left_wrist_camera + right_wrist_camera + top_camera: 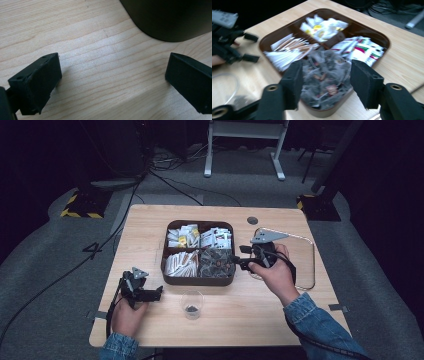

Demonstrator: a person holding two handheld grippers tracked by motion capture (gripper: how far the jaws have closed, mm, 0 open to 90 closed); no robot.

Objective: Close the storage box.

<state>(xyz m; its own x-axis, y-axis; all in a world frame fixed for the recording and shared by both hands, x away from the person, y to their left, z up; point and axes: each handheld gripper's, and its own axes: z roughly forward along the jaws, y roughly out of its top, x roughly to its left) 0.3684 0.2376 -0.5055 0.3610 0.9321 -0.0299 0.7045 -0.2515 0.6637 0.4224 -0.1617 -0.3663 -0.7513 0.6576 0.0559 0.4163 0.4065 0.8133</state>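
Just beyond the right gripper (325, 82), whose fingers (364, 82) stand spread and empty, lies the tray's (167, 270) near-right compartment of clear-wrapped sachets (324, 72), far nearer than the left gripper (150, 293).

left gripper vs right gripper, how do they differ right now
The left gripper rests low over bare wood beside the brown tray; the right gripper hovers at the tray's edge, aimed at its clear sachets. The left gripper faces plain tabletop, the right gripper a packed compartment. Both are open and hold nothing.
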